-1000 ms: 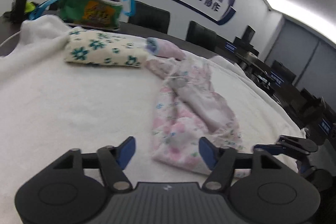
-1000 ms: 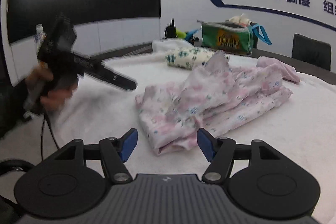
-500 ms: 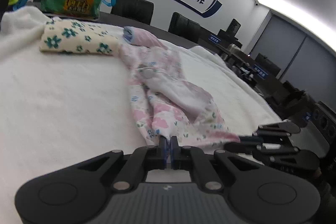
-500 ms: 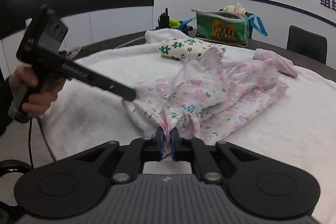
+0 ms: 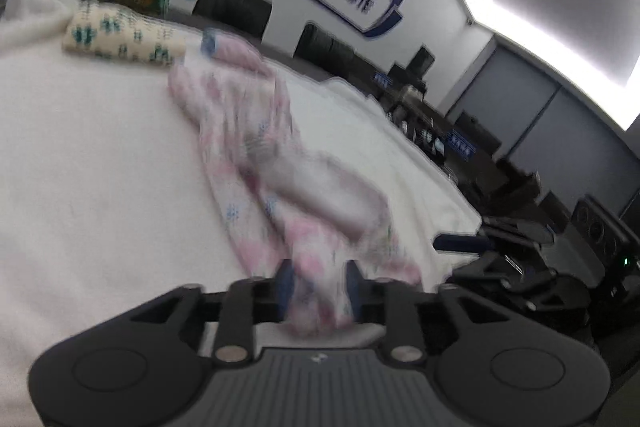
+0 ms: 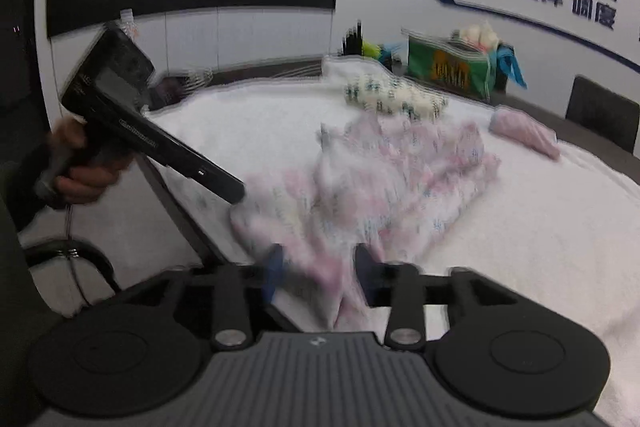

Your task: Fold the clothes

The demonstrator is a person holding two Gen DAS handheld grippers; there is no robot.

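Both tongs (image 5: 319, 285) (image 6: 319, 273) opening, pink garment (image 5: 280, 163) between.

1. The left gripper (image 5: 319, 287), wide apart a second ago and pinched shut half a second ago, is opening again, the hem of the pink floral cotton garment (image 5: 280, 183) between its blue fingers (image 5: 285, 281)
2. The right gripper (image 6: 320, 273) did likewise and is opening around the hem
3. The garment now lies more stretched out toward both grippers

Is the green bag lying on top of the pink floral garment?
No, the green bag stands far behind the pink floral garment, beyond a folded cloth.
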